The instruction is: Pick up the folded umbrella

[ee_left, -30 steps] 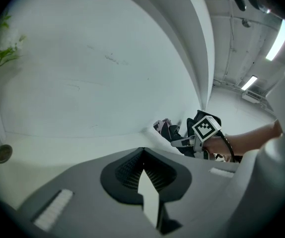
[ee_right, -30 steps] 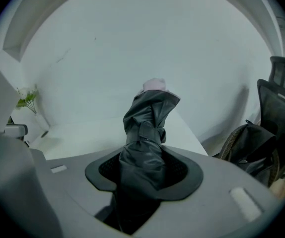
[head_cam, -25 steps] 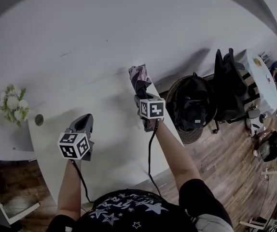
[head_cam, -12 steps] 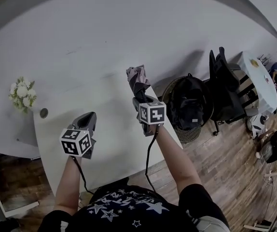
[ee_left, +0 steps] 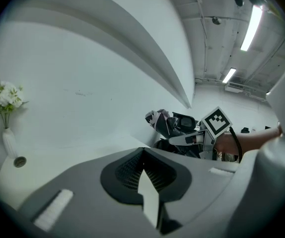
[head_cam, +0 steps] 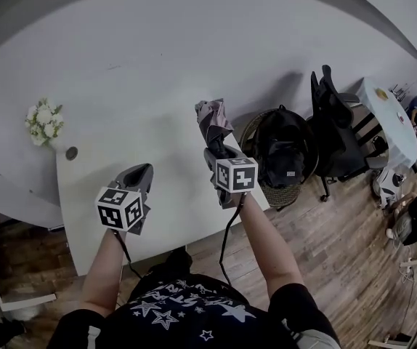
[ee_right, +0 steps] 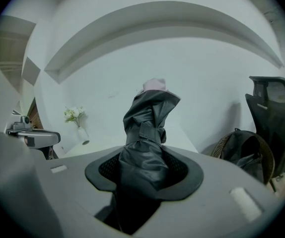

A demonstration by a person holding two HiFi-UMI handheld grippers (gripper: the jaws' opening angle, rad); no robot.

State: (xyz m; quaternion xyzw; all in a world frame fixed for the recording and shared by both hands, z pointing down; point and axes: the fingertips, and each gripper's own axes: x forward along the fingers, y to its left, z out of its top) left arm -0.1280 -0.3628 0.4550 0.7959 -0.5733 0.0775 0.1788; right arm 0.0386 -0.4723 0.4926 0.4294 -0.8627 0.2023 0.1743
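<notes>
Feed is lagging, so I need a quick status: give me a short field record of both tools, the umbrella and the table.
right tool: shut on the folded umbrella
folded umbrella: dark, strapped, pointing up out of the jaws; appears lifted off the table
left tool: shut, holding nothing, above the white table
table: flower vase at far left corner
right of table: backpack in wicker basket, office chair

A white table (head_cam: 179,195) lies beneath the left gripper (head_cam: 139,171). Ahead and to that gripper's left, at the far corner, stands a small vase of white flowers (head_cam: 44,121), with a small round disc (head_cam: 71,153) just beside it
</notes>
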